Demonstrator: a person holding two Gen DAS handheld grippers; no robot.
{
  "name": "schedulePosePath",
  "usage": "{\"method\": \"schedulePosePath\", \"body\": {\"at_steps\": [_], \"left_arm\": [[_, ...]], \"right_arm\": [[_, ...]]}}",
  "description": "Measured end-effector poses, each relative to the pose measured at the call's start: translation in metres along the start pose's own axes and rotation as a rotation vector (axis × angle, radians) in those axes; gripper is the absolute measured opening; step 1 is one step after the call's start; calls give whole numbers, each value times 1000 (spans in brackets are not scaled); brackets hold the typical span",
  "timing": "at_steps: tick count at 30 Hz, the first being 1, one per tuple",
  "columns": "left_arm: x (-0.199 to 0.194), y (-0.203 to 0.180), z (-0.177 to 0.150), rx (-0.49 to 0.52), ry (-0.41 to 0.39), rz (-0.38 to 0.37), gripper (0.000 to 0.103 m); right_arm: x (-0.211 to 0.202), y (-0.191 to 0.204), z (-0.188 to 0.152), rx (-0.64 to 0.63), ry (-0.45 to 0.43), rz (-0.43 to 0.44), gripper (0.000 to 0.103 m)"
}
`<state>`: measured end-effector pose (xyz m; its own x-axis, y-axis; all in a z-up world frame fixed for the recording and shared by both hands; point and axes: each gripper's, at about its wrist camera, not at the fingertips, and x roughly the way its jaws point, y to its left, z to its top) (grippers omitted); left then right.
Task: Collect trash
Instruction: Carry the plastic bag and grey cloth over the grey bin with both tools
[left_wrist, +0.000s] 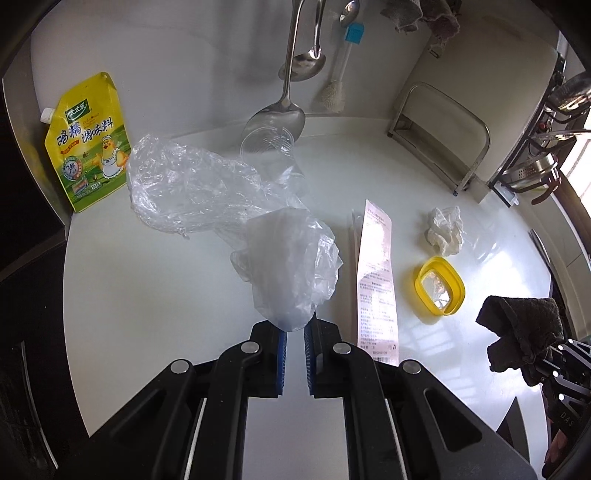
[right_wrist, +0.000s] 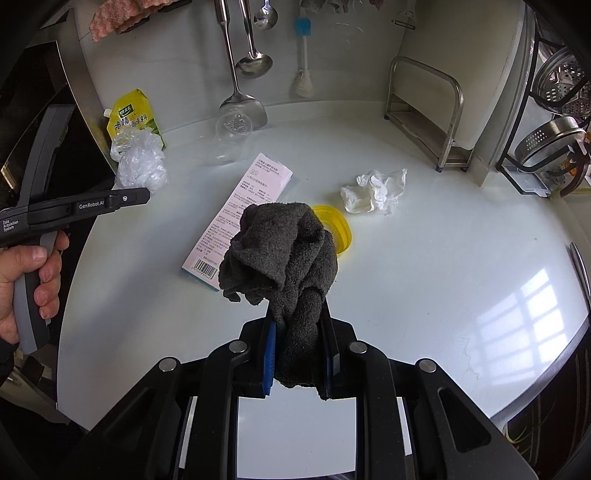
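A: Jaws first. The left gripper has its jaws pressed together on a corner of the clear plastic bag, which hangs crumpled off the tips. The right gripper is clamped on a dark grey cloth.

B: So how far along is the collecting?

A: Early, I'd judge. Only the bag is in hand. Take the pink printed leaflet as the marker: a yellow lid lies just to its right, a crumpled white tissue beyond that lid, a clear plastic cup on its side up and left of the leaflet, and more crumpled clear film further left. All of that is unpicked.

B: Any bin?

A: None in either view.

B: And the yellow seasoning pouch?

A: Far left of the leaflet, propped upright; trash or not, I can't tell.

B: The room?

A: A glossy white table in a kitchen, ladles and a brush hanging on the wall behind the leaflet, a steel rack to the right, window light reflecting
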<state>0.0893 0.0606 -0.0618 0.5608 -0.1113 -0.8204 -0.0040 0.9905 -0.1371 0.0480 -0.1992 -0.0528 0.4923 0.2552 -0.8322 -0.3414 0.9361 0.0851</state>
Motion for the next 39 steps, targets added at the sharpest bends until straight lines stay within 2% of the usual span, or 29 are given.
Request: {"method": "schedulePosePath", "body": {"at_steps": [12, 22, 39], "left_arm": [[-46, -38, -41, 14, -2, 20, 9], [-76, -69, -80, 34, 4, 19, 9], [-93, -136, -142, 129, 58, -57, 9]], "right_arm": [[-29, 0, -30, -9, -3, 66, 19], [-60, -5, -64, -26, -8, 80, 19], [-89, -11, -136, -6, 27, 82, 19]]}}
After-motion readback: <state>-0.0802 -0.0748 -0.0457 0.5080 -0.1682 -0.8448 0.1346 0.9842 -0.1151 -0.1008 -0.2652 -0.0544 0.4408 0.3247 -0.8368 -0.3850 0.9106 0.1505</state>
